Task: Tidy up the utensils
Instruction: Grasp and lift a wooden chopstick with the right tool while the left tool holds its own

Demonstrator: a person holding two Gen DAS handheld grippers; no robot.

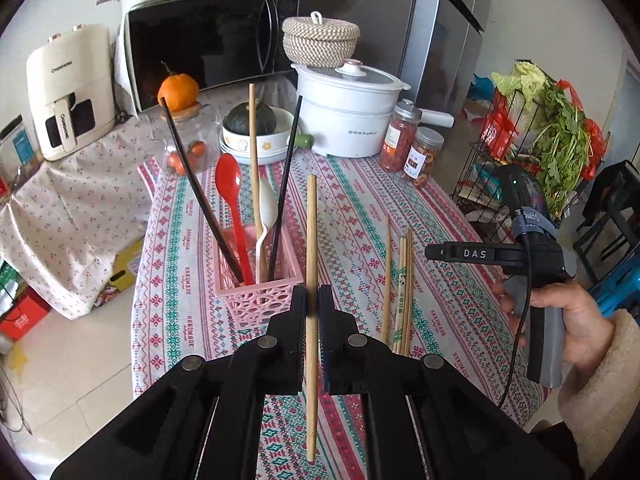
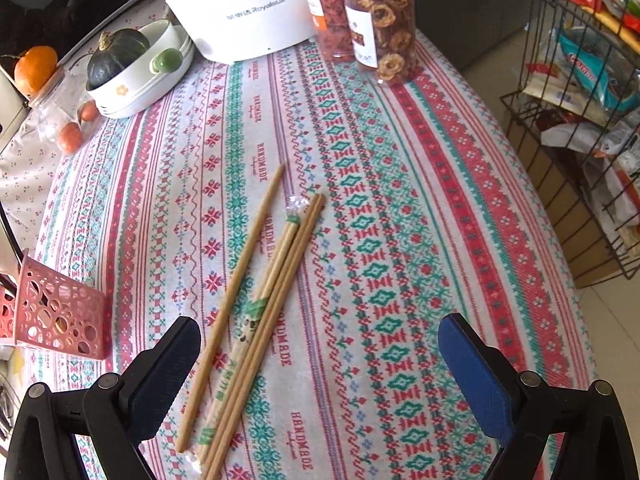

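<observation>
My left gripper (image 1: 313, 300) is shut on a wooden chopstick (image 1: 311, 240), which stands nearly upright between the pads above the table. Just left of it and beyond stands a pink basket (image 1: 256, 298) holding a red spoon (image 1: 230, 196), a white spoon (image 1: 267, 204), black chopsticks (image 1: 192, 184) and a wooden chopstick (image 1: 253, 152). Several wooden chopsticks (image 2: 256, 308), one pair in a clear wrapper, lie on the patterned tablecloth (image 2: 400, 240). My right gripper (image 2: 320, 364) hangs open above their near ends with nothing between its fingers. The right gripper (image 1: 436, 252) also shows in the left wrist view, held by a hand.
At the table's far side stand a white electric pot (image 1: 348, 108), two snack jars (image 1: 416, 144), stacked bowls with a dark squash (image 1: 256, 128) and a glass jar topped by an orange (image 1: 180, 92). A wire rack (image 1: 532, 136) of vegetables stands to the right.
</observation>
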